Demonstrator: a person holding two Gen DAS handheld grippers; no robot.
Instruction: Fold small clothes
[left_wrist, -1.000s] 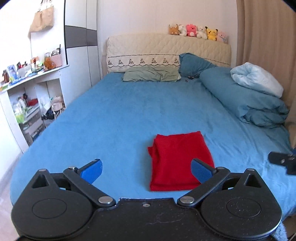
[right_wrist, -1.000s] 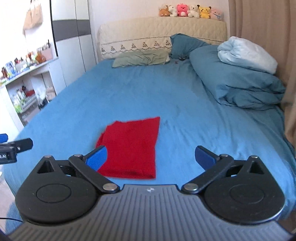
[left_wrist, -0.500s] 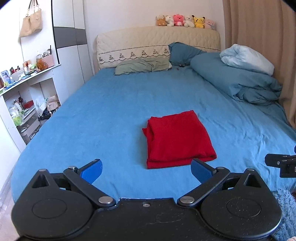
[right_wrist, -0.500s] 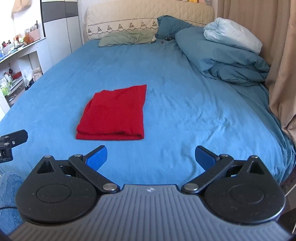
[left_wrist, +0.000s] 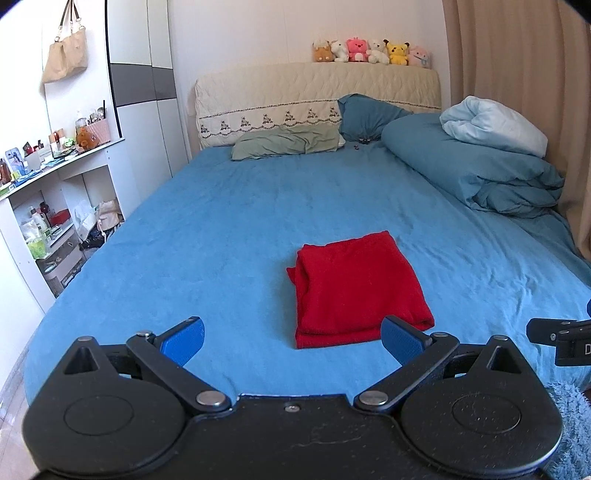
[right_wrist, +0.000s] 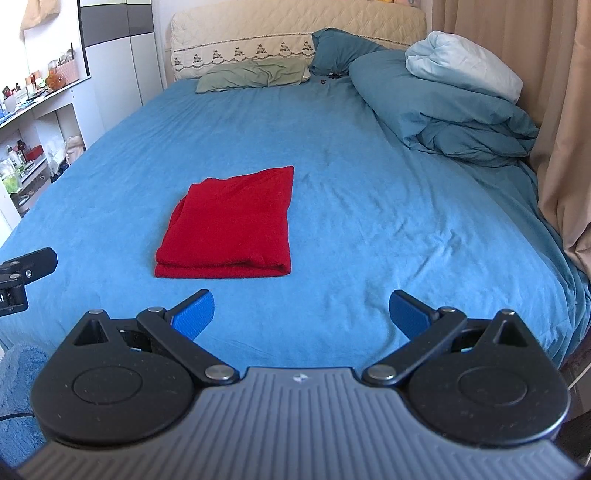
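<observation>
On the fuzzy blue bedsheet (left_wrist: 240, 236) lies a folded rectangular red garment (left_wrist: 356, 288), both hand-held grippers (left_wrist: 291, 341) (right_wrist: 301, 312) spread apart.

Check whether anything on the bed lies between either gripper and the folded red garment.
Nothing visible does. Only bare blue bedsheet separates the open right gripper from the folded red garment, and the same holds for the open left gripper. The pillows and rolled duvet sit well behind the garment, by the headboard.
</observation>
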